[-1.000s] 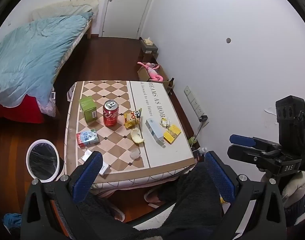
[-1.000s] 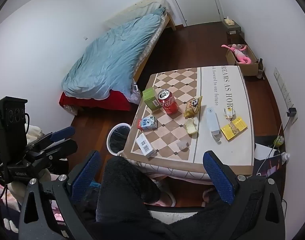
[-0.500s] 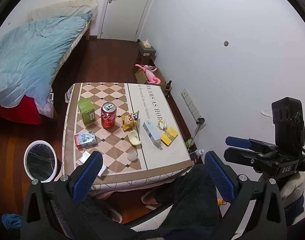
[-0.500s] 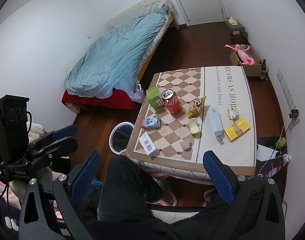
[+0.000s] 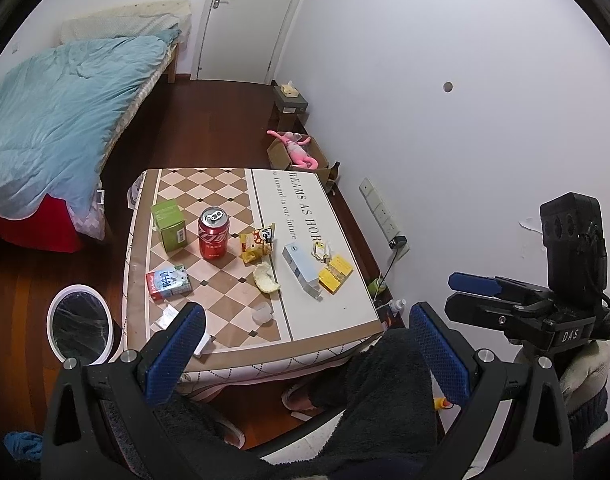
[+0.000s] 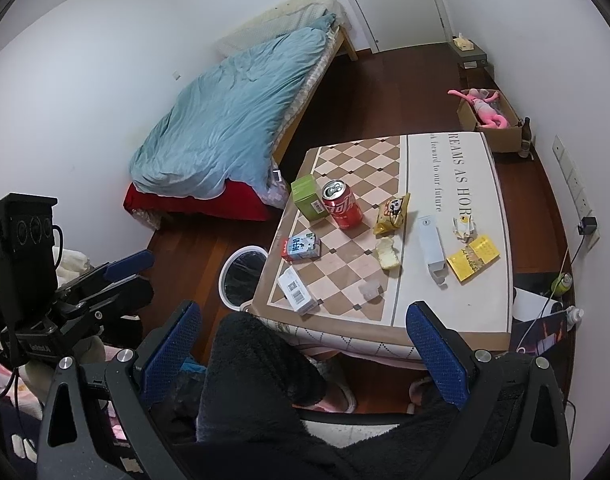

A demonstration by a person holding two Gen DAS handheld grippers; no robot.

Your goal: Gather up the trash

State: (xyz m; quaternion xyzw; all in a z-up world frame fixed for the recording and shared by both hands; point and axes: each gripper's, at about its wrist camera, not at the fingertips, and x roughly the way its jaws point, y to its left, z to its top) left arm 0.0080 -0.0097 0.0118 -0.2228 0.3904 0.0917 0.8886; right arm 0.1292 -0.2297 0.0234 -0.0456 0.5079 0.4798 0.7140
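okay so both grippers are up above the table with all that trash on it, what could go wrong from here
1. The red can stands upright with its tab open; a knock could tip it and spill any leftover drink on the tablecloth.
2. The bin sits on the floor against the table's left edge, so drops from the right gripper may miss.
3. The small clear cup is hard to see and may crush.
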